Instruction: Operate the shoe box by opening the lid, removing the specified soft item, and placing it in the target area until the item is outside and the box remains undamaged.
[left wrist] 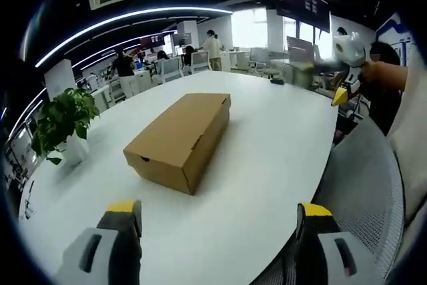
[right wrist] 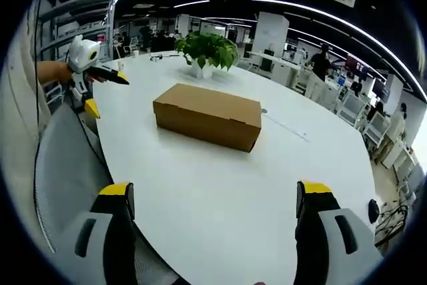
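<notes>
Shoe box sitting closed on the table, both grippers hanging back with nothing in them

We've got the cardboard shoe box (left wrist: 180, 139) lying flat on the white table (left wrist: 267, 165), lid down, roughly mid-table and well apart from either tool. Our left gripper (left wrist: 217, 215) has its jaws spread wide with nothing between them, same story for the right gripper (right wrist: 213, 195), both over the near edge. A potted plant (right wrist: 208, 51) stands just beyond the box in the right gripper view, and a grey mesh chair (left wrist: 363, 185) sits by the table edge.
</notes>
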Demonstrator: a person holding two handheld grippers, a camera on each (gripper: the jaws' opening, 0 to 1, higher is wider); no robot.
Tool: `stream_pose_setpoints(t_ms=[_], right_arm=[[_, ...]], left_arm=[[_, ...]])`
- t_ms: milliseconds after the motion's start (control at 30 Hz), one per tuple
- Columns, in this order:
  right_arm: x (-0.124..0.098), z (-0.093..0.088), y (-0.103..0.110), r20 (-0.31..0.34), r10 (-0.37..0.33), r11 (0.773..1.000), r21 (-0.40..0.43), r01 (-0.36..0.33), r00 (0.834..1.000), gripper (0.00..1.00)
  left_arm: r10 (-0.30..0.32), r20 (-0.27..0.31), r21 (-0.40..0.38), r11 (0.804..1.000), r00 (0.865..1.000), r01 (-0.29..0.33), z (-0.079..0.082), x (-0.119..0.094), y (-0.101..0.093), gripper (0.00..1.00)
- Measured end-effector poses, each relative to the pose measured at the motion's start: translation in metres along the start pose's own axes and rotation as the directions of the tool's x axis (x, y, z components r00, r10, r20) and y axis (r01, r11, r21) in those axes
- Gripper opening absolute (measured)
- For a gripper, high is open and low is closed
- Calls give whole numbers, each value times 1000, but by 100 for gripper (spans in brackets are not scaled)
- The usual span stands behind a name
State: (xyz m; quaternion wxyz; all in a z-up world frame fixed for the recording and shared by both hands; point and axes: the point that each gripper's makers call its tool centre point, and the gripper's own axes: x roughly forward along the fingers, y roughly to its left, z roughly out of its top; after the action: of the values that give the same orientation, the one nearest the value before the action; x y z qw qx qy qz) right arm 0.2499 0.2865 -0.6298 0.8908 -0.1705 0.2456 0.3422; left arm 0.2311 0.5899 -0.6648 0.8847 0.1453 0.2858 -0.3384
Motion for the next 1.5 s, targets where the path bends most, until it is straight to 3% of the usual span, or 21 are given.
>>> stream_pose_setpoints(t_ms=[1000, 1500], right_arm=[[2, -4, -5, -8, 2, 1000, -3, -2, 1000, 96], [6, -1, -9, -13, 14, 1000, -18, -14, 1000, 93]], left_arm=[[41, 22, -52, 998, 999, -40, 3, 0, 8, 96], [50, 19, -54, 997, 999, -49, 4, 2, 12, 89]])
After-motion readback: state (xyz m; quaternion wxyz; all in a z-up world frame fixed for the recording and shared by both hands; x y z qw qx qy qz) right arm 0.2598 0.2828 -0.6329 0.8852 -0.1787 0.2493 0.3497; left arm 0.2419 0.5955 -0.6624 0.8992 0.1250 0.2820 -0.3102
